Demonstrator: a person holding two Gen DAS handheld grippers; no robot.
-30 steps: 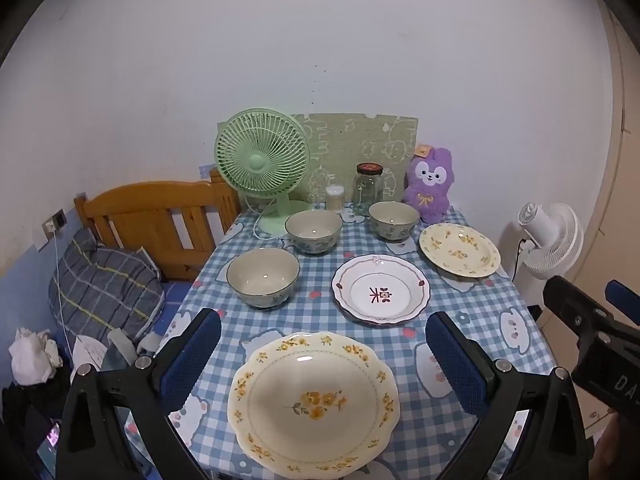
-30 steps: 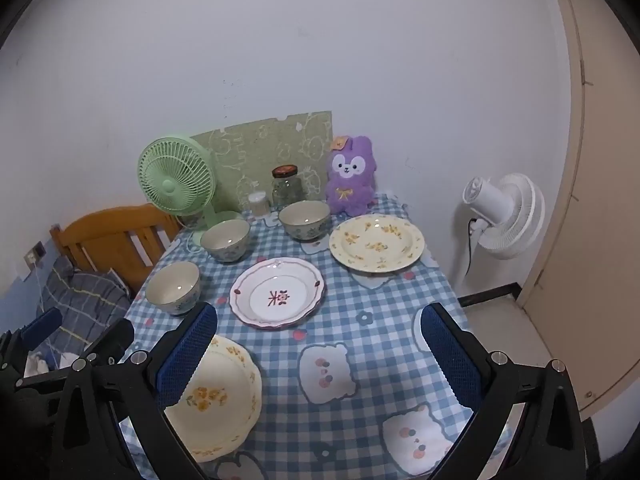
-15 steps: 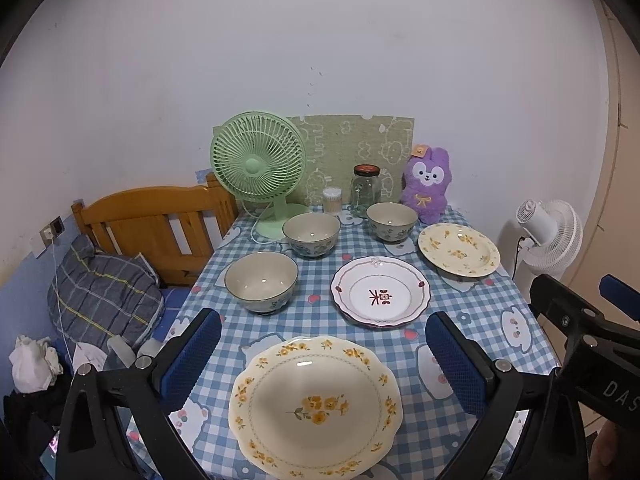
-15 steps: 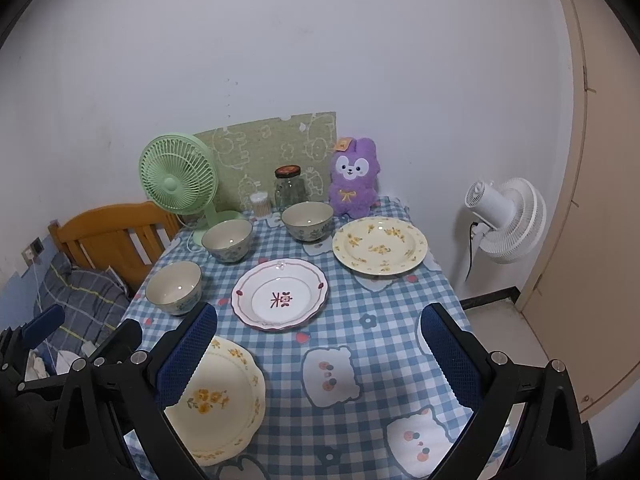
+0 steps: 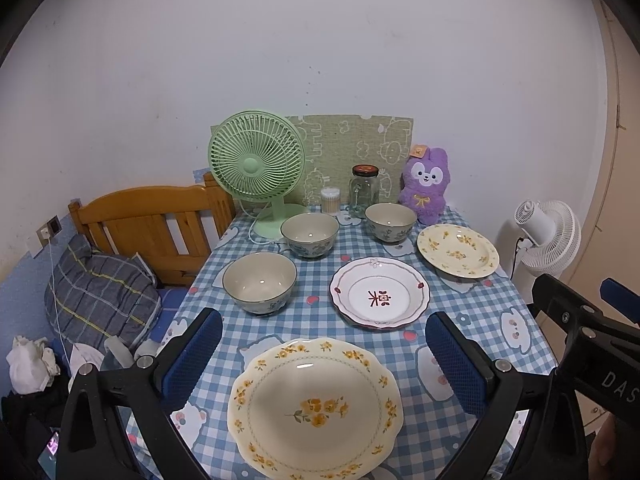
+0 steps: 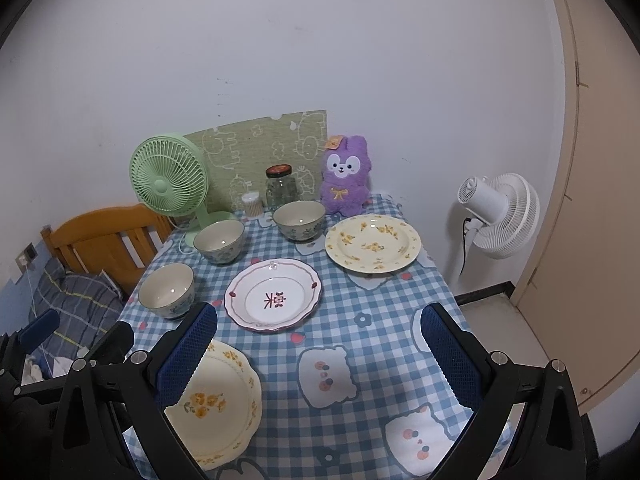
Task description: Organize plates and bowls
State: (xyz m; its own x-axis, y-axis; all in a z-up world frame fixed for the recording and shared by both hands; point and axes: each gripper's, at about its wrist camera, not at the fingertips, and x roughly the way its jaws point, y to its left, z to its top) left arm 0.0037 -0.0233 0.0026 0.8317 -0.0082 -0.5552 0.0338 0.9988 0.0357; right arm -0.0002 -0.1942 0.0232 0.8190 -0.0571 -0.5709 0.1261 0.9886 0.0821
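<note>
Yellow flower plate lies flat at near edge of table, straight ahead between spread fingers of left gripper. Right gripper, also spread and empty, hovers toward table's right side. Left one nearer, likely takes plate first.

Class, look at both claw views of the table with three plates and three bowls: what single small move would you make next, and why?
Probably lower the open left claw onto the rim of the near yellow-flowered plate. That plate lies right between its fingers, nothing is stacked yet, and a matching yellow plate sits at the far right to stack with. The right claw is open over bare tablecloth.
</note>
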